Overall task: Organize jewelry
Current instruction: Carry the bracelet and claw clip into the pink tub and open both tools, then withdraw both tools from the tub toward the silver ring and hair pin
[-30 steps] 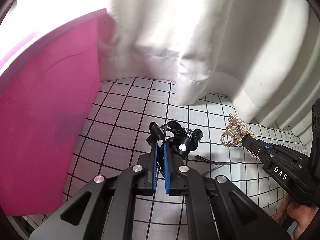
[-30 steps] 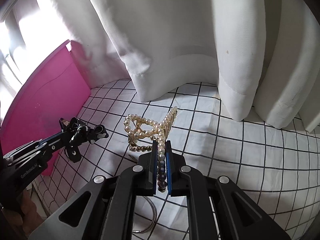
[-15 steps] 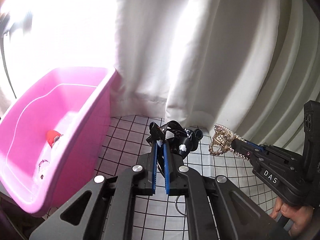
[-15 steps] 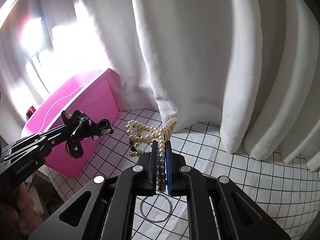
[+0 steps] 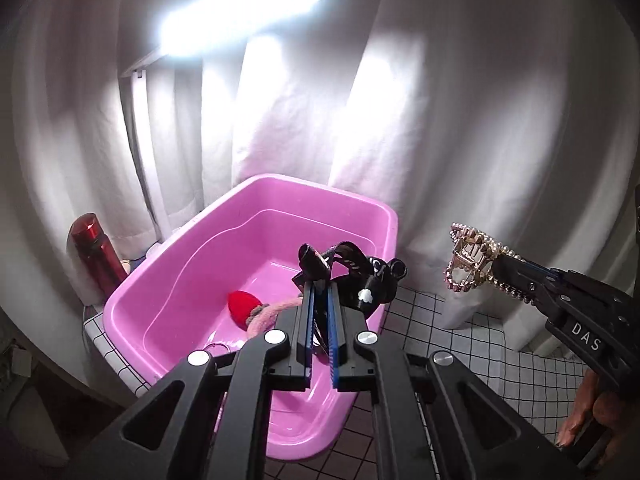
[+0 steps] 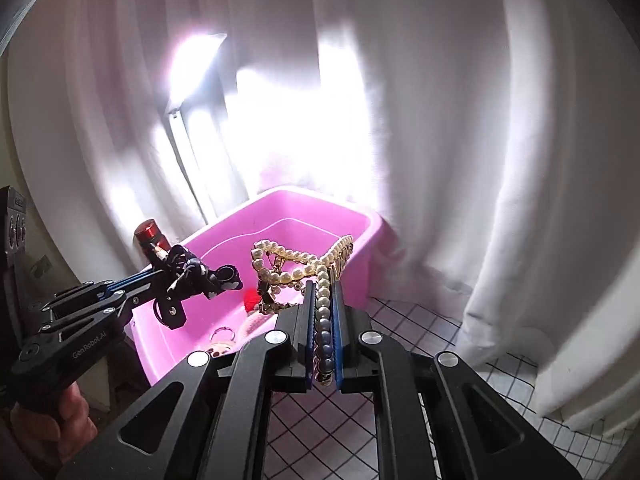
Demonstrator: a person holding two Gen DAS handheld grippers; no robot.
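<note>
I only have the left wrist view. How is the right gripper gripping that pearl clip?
Observer: The right gripper is shut on the pearl clip, with a beaded arm lying lengthwise between the fingers.
Operator: Anything in the tub hidden behind my gripper?
Observer: Yes. In the pink tub, a small beige round piece lies just next to the ring, by the near wall.
Operator: Is anything dangling under my black clip?
Observer: From the black clip, a black tab with a rivet hangs below the left gripper.
</note>
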